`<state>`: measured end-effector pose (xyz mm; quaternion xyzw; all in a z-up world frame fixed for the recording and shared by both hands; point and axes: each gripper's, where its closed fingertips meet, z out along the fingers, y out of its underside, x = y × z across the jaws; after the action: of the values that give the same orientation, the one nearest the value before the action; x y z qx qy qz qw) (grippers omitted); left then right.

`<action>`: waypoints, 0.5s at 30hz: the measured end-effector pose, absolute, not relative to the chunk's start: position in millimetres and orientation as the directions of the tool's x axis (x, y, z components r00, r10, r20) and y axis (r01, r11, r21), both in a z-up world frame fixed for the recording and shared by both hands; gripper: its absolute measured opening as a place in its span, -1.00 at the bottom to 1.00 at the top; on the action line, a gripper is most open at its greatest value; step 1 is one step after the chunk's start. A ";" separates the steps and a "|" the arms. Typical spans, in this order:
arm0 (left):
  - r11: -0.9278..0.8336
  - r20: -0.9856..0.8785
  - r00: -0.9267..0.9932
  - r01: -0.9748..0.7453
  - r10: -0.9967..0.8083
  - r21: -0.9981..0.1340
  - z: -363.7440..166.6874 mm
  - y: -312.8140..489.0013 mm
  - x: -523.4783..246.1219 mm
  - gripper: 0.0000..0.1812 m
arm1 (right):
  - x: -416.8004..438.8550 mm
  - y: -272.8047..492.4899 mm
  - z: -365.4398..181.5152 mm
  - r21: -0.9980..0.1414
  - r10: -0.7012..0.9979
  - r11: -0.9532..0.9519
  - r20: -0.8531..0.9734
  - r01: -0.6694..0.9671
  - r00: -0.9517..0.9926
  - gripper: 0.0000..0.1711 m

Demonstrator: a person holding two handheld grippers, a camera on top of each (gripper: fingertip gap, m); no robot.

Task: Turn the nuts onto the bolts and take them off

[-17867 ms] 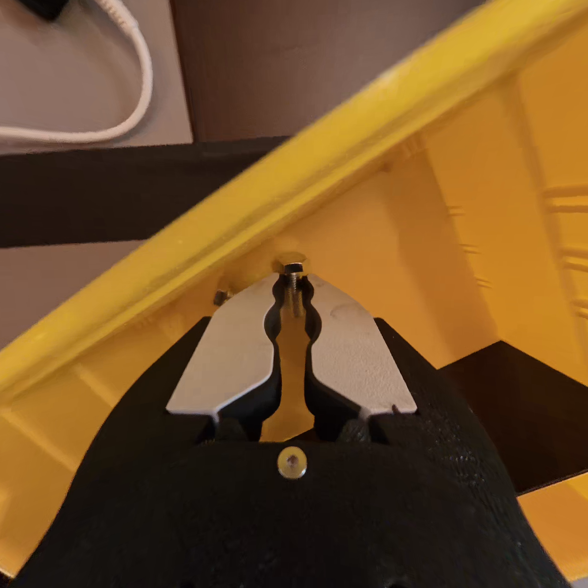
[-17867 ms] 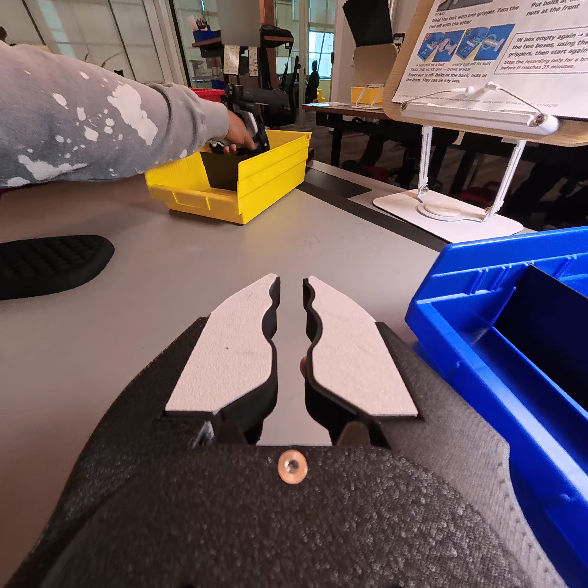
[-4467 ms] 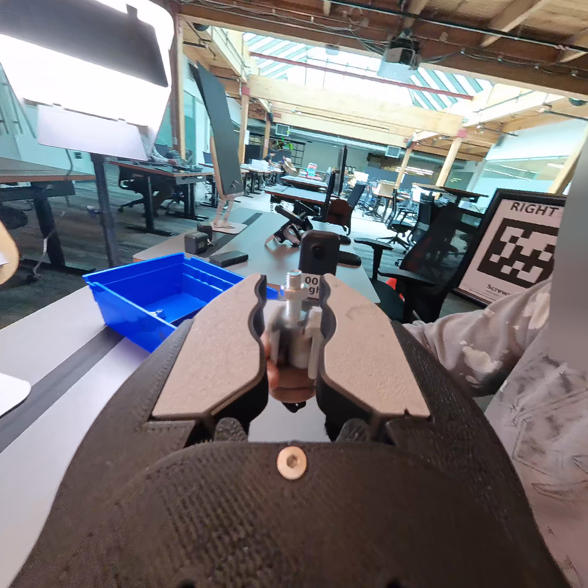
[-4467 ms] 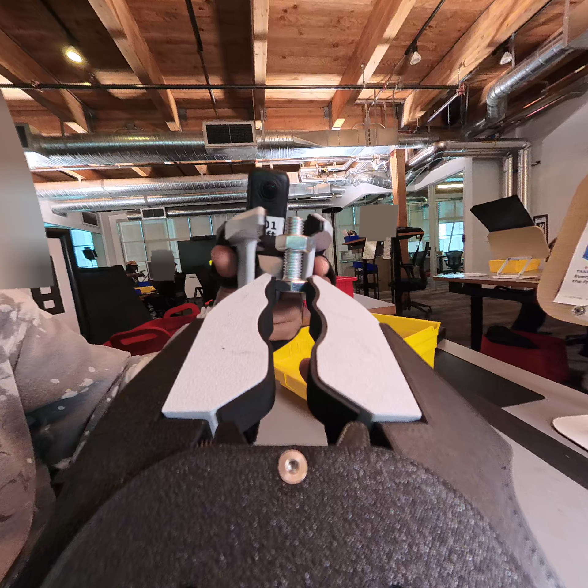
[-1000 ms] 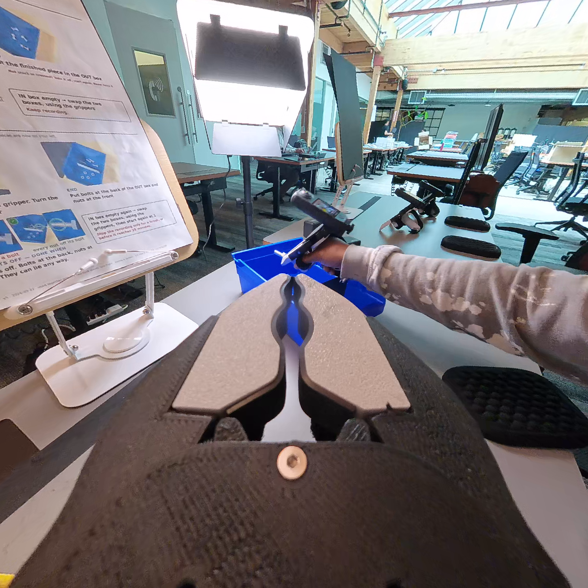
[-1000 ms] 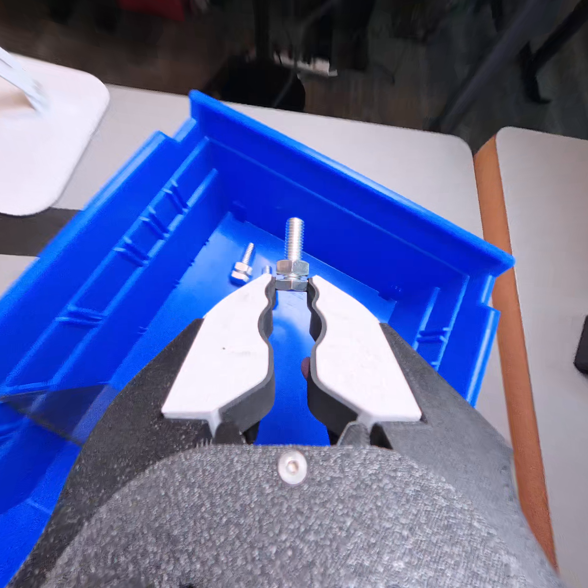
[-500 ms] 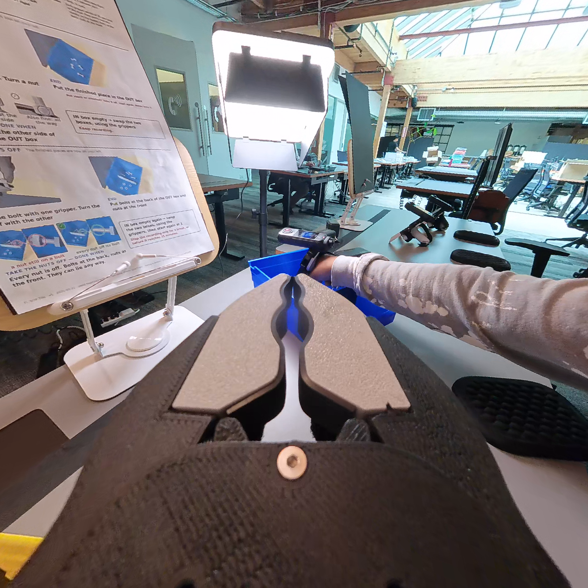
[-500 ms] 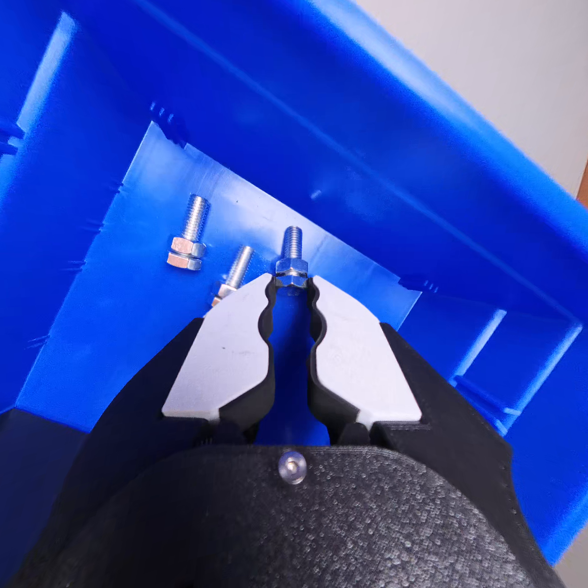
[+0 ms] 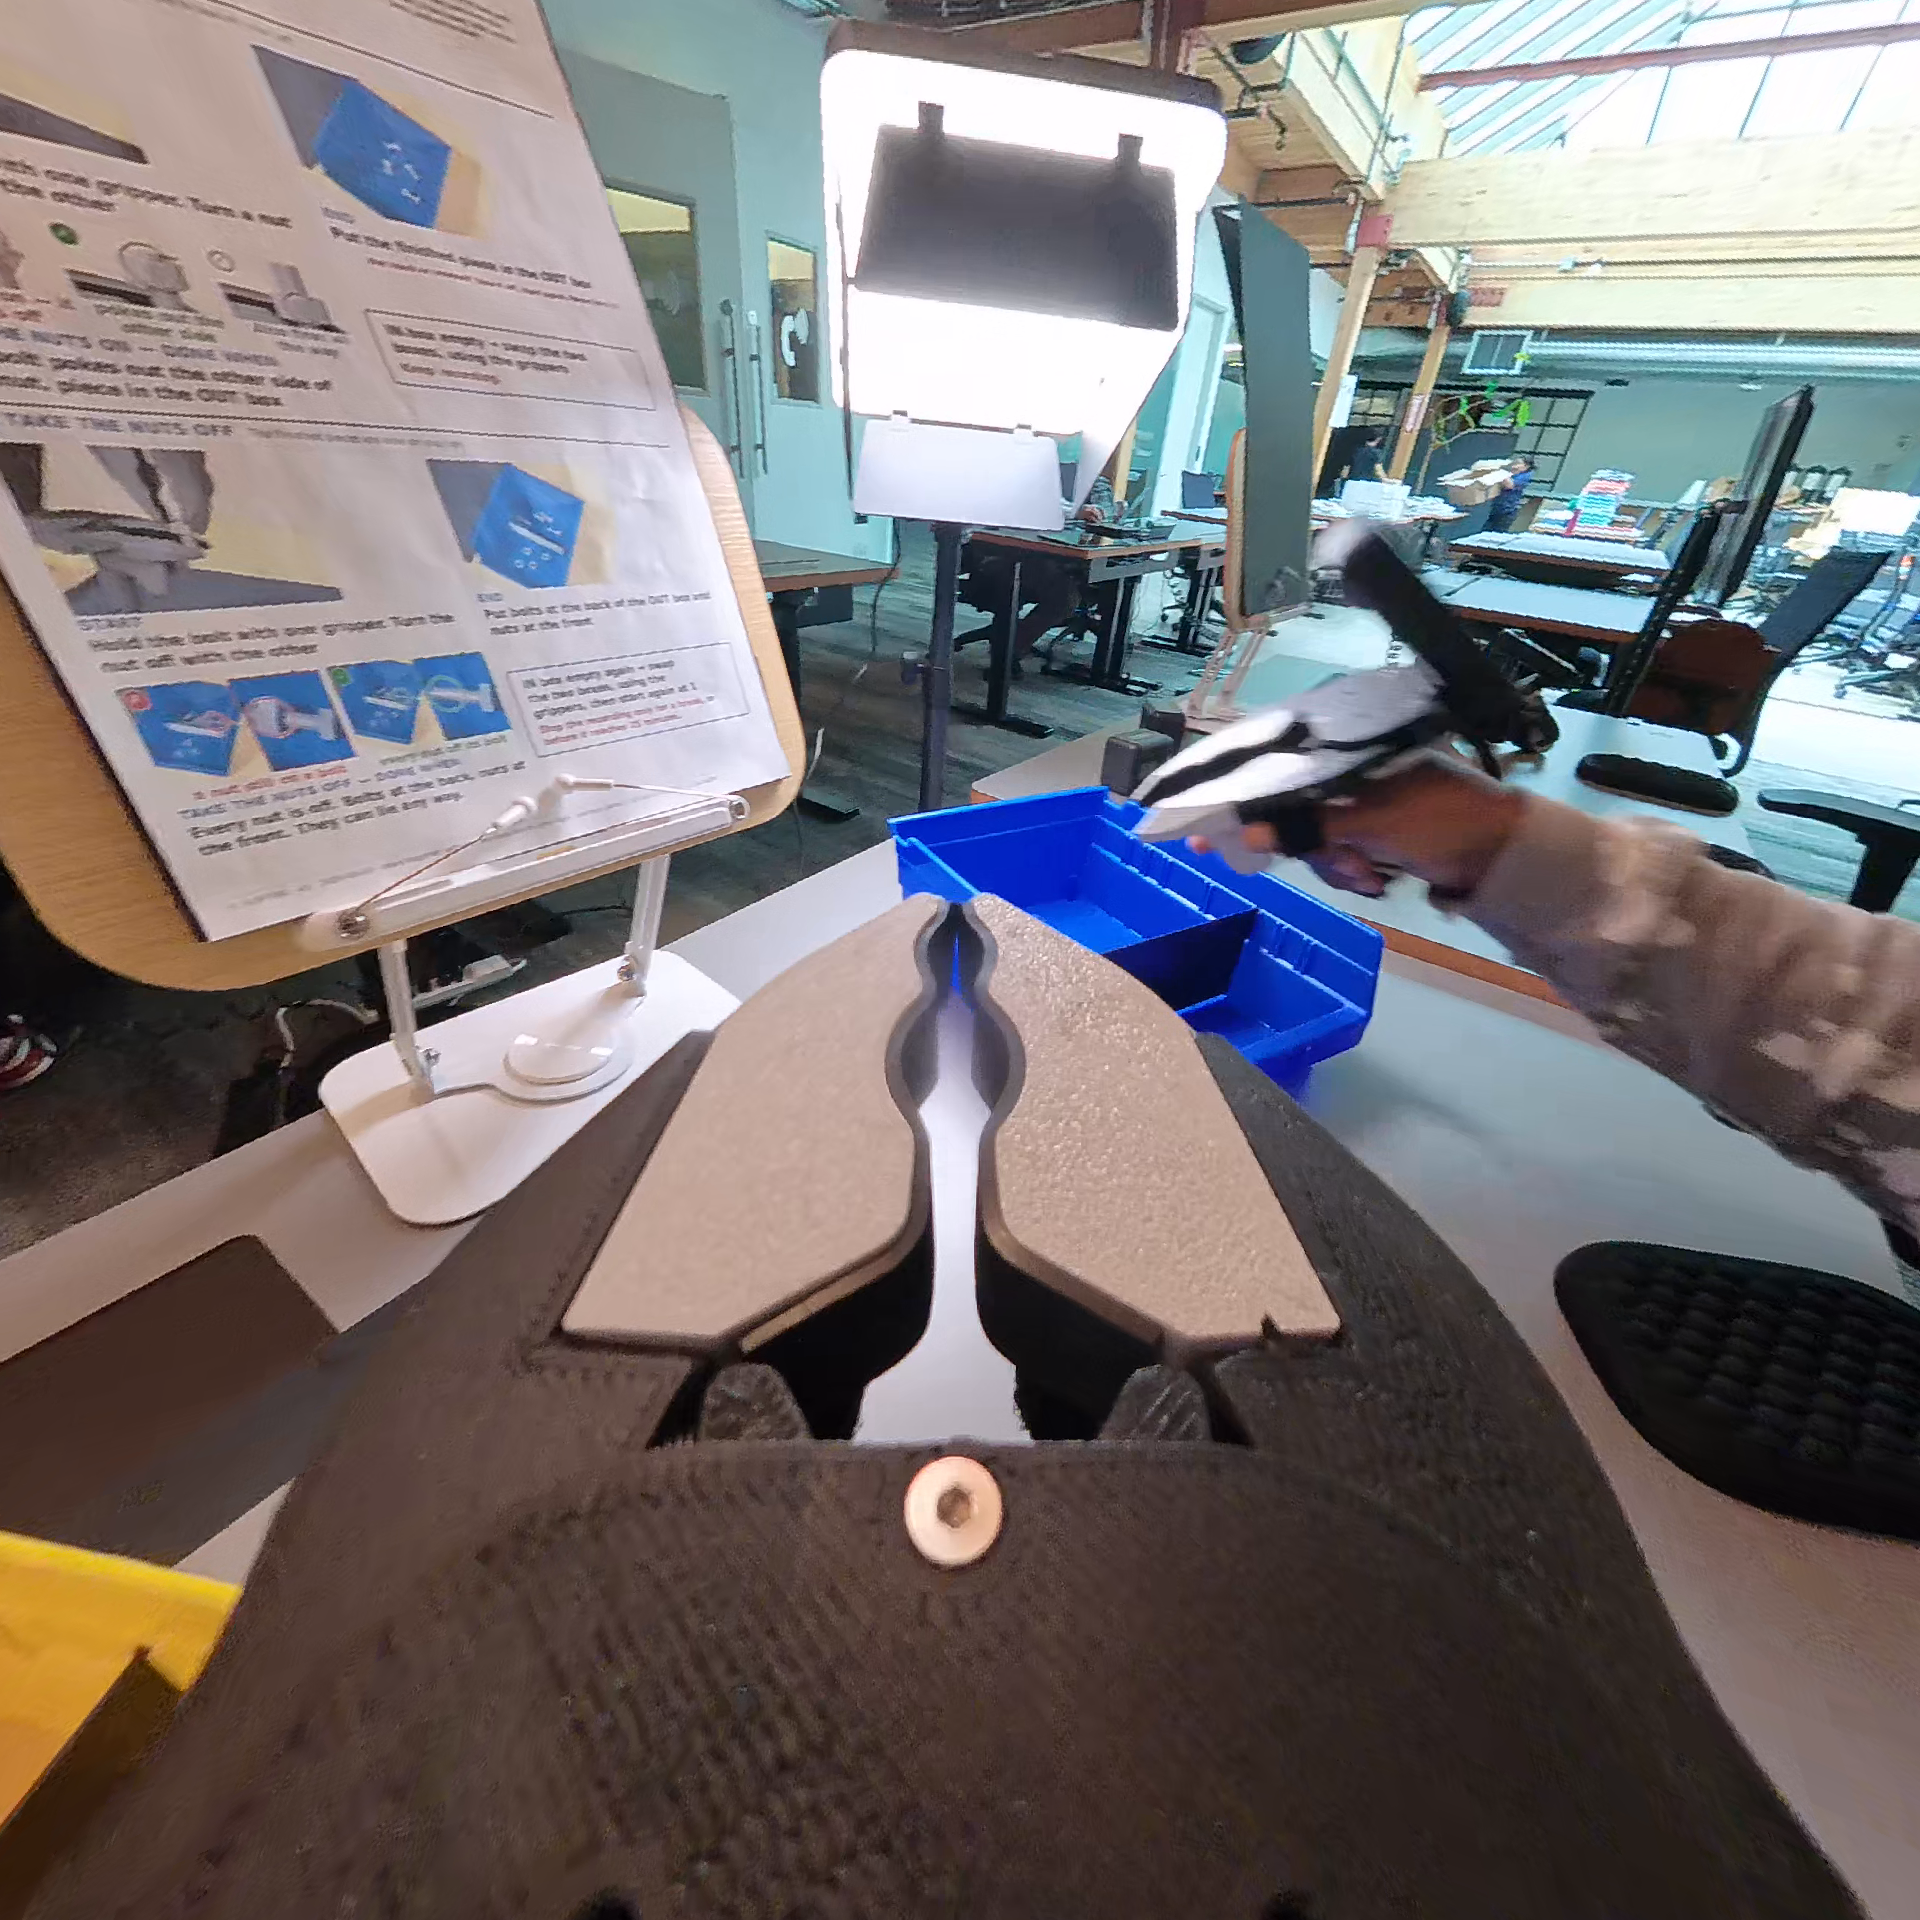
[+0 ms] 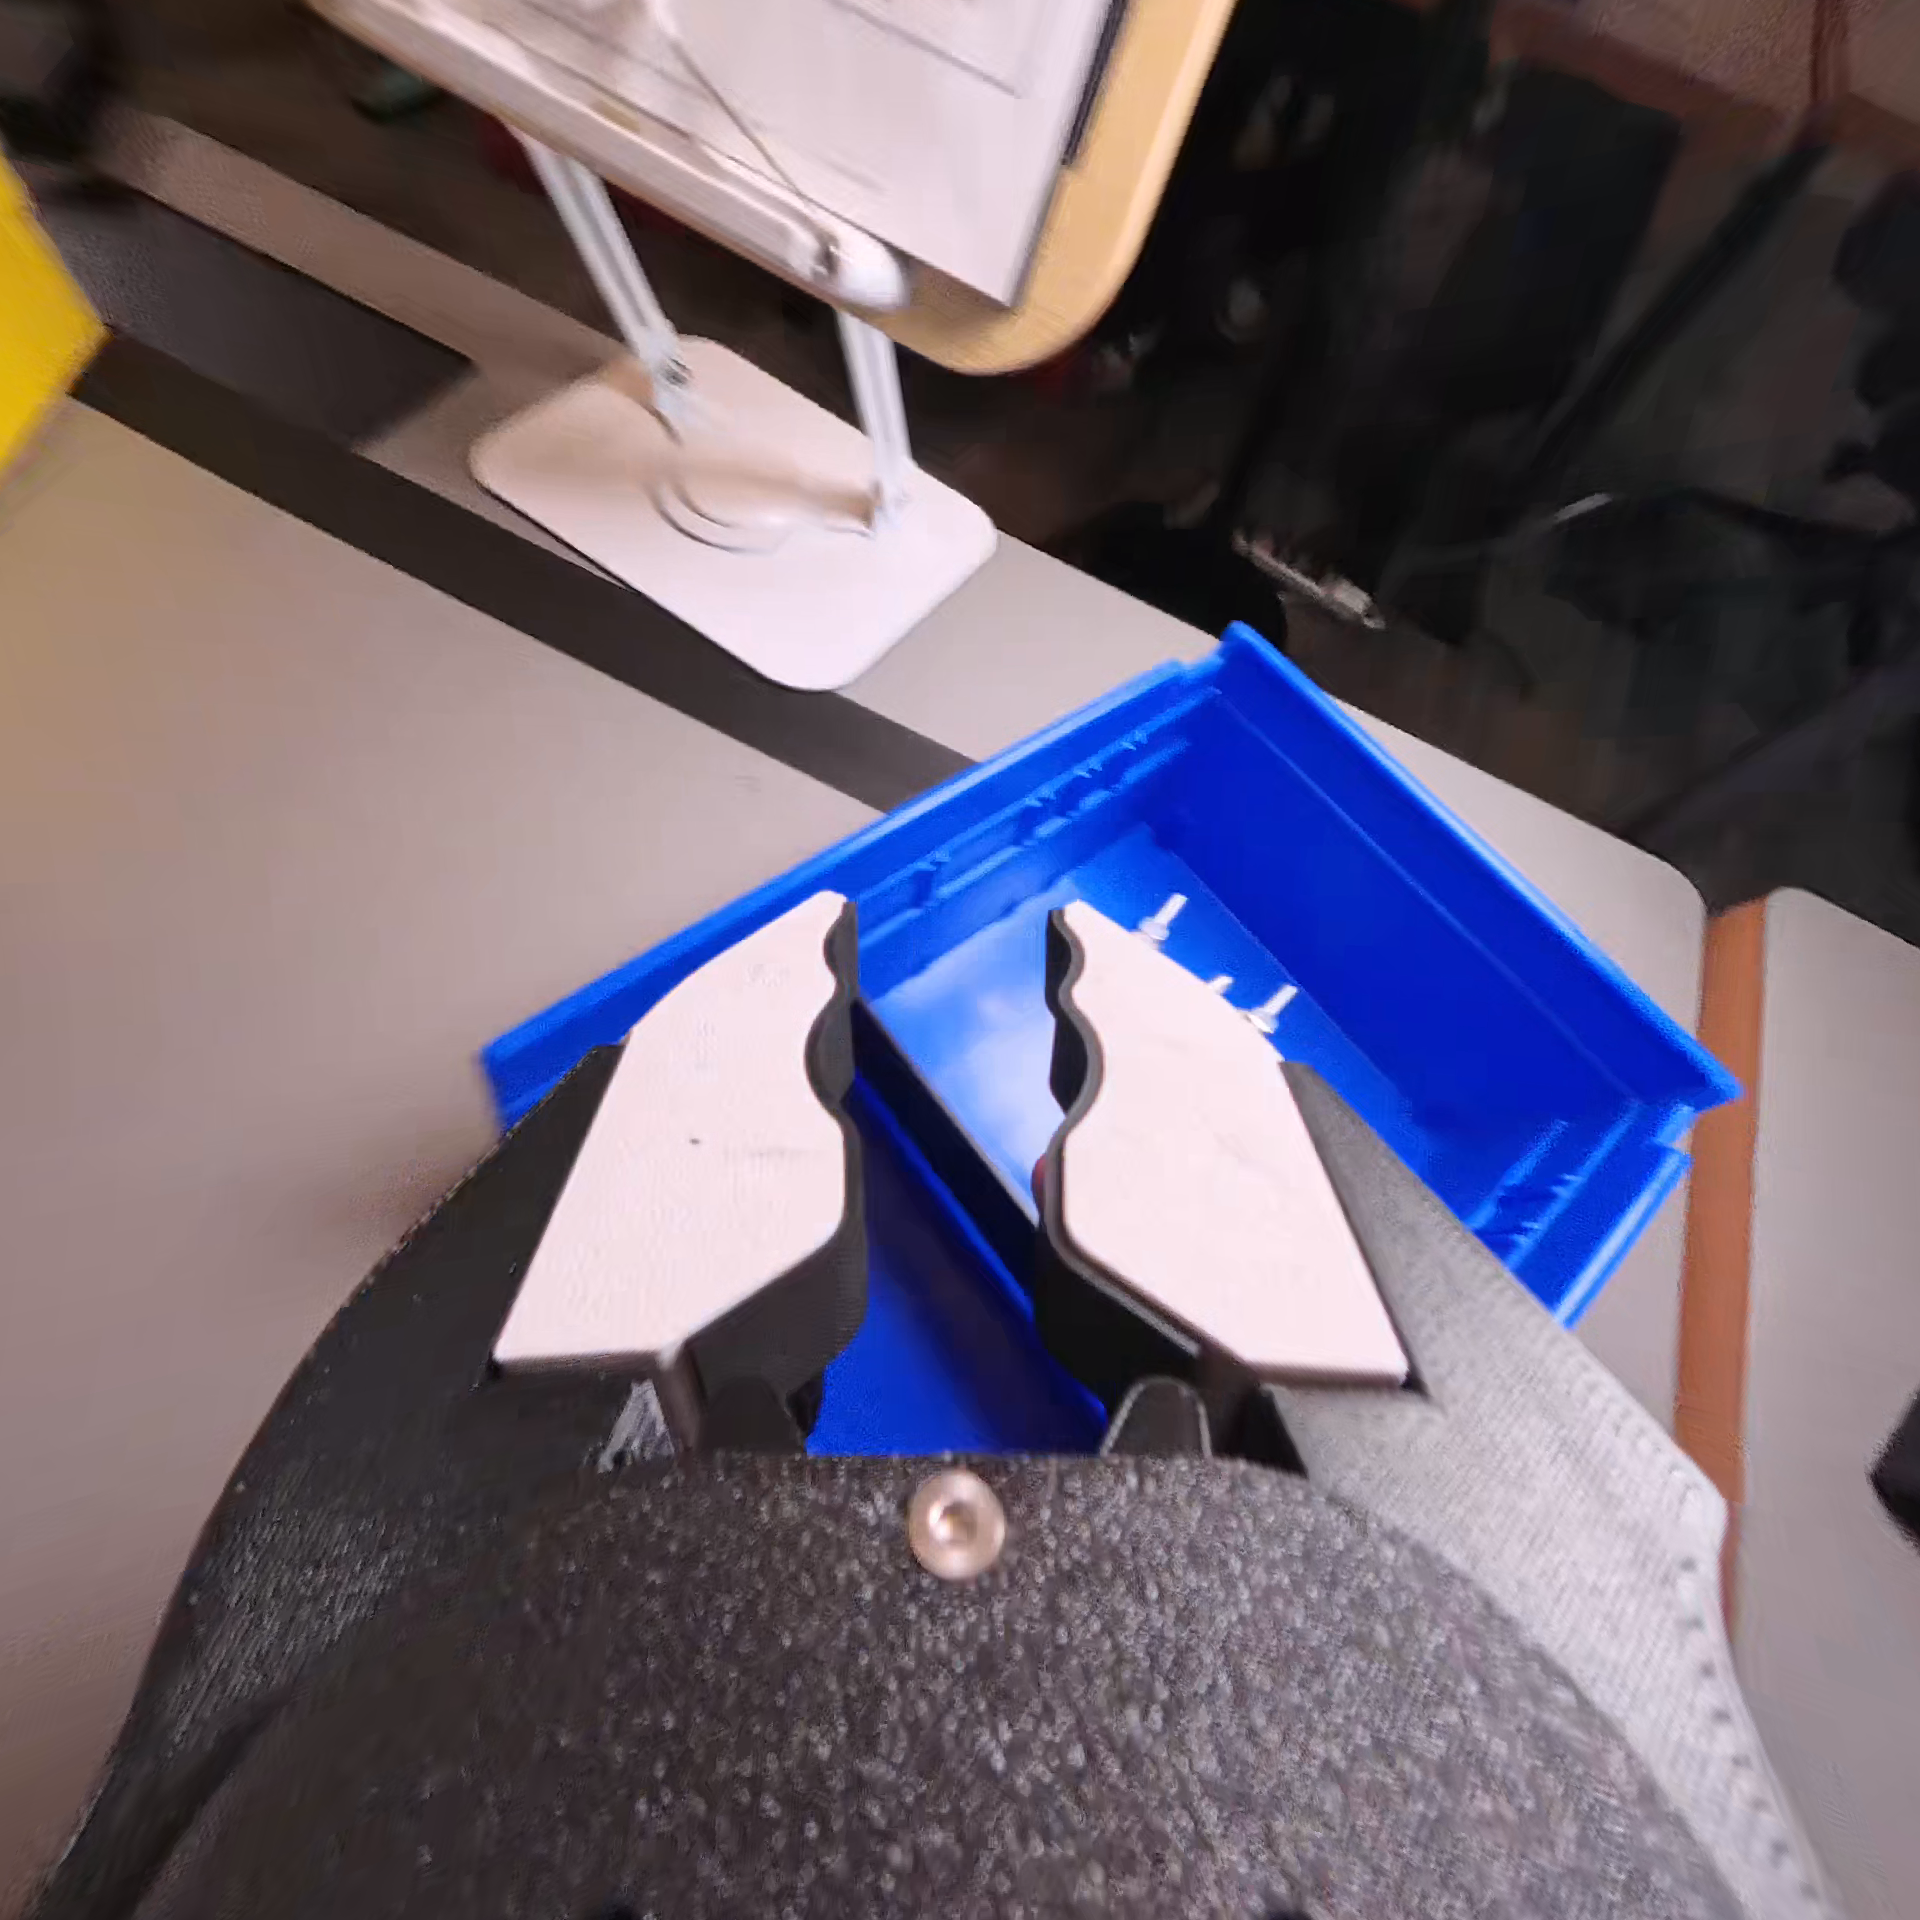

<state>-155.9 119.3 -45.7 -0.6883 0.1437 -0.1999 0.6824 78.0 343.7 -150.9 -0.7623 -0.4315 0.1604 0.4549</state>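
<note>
Steel bolts (image 10: 1273,1003) with nuts on them now lie loose on the floor of the blue bin's (image 10: 1475,935) far compartment, three small pieces near the back wall; half a second ago one of them was pinched at its nut in the right tongs (image 10: 951,920), low inside the bin. Those tongs have since let go and lifted clear: they now stand spread apart and empty above the bin's dark divider, and the left wrist view shows them blurred in the air over the bin, drawing away. The left tongs (image 9: 958,914) are as before, pressed nearly together with nothing between them, hovering over the grey surface (image 9: 1455,1143) and pointed at the bin. Behind, the instruction sheet on its white stand (image 9: 520,1081) sits just beside the bin, and a corner of the yellow bin (image 9: 94,1652) shows at the lower left. This assembled piece looks delivered, so the next step is likely fetching another bolt from the yellow bin.
</note>
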 end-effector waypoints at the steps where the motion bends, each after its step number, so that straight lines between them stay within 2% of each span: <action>1: -0.027 0.077 0.887 0.073 -0.456 -0.997 -45.4 119.4 -161.3 -1.00 | 75.0 318.2 -144.3 -0.861 0.828 -0.184 0.125 0.475 0.547 -0.60; 4: -0.029 0.060 0.918 0.053 -0.391 -0.998 -42.8 117.4 -187.1 -0.99 | 72.6 246.3 -143.9 -0.914 0.887 -0.152 0.042 0.376 0.460 -0.60; 8: -0.110 0.038 0.970 0.012 -0.240 -0.994 -46.2 118.5 -253.5 -0.92 | 77.0 169.9 -173.6 -0.938 0.938 -0.166 -0.054 0.305 0.344 -0.60; 12: -0.388 0.019 0.996 -0.017 -0.089 -0.922 -85.0 128.0 -336.1 -0.76 | 79.5 127.7 -192.0 -0.964 0.959 -0.177 -0.123 0.200 0.256 -0.63; 15: -0.630 0.037 0.997 0.067 0.061 -0.774 -137.2 132.8 -395.7 -0.71 | 78.6 127.3 -200.4 -0.980 0.959 -0.136 -0.094 0.144 0.267 -0.66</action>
<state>-395.7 132.8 -137.2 -0.9027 -0.0355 -0.0034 0.4288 78.6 127.3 -200.4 -0.6280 -0.4392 0.4168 0.4889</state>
